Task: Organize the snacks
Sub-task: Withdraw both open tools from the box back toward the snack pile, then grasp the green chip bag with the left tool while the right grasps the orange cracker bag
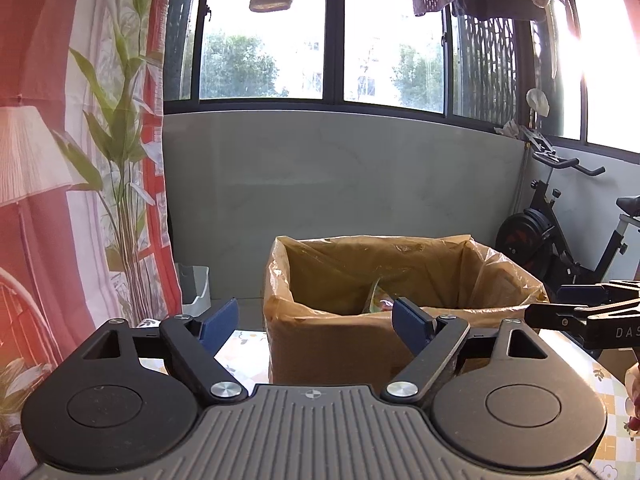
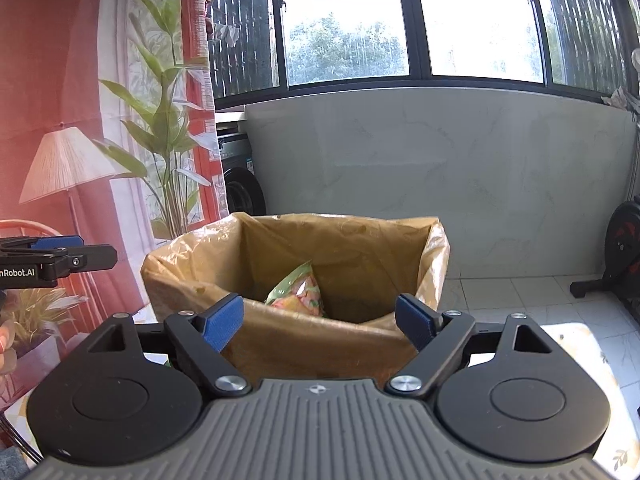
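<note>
A cardboard box [image 1: 332, 344] lined with a yellow plastic bag stands on the table; it also shows in the right wrist view [image 2: 304, 344]. A green and pink snack packet [image 2: 300, 292] leans inside it, and its tip shows in the left wrist view [image 1: 378, 298]. My left gripper [image 1: 316, 326] is open and empty, just in front of the box's near wall. My right gripper [image 2: 320, 322] is open and empty, also in front of the box. Each gripper shows at the edge of the other's view: the right one [image 1: 576, 312] and the left one [image 2: 60, 260].
The table has a floral checked cloth [image 1: 244, 356]. A red printed curtain with a plant [image 1: 80, 160] hangs at the left. An exercise bike [image 1: 560, 232] stands at the right. A grey wall [image 1: 340, 176] and windows lie behind the box. A washing machine [image 2: 240, 184] stands behind the curtain.
</note>
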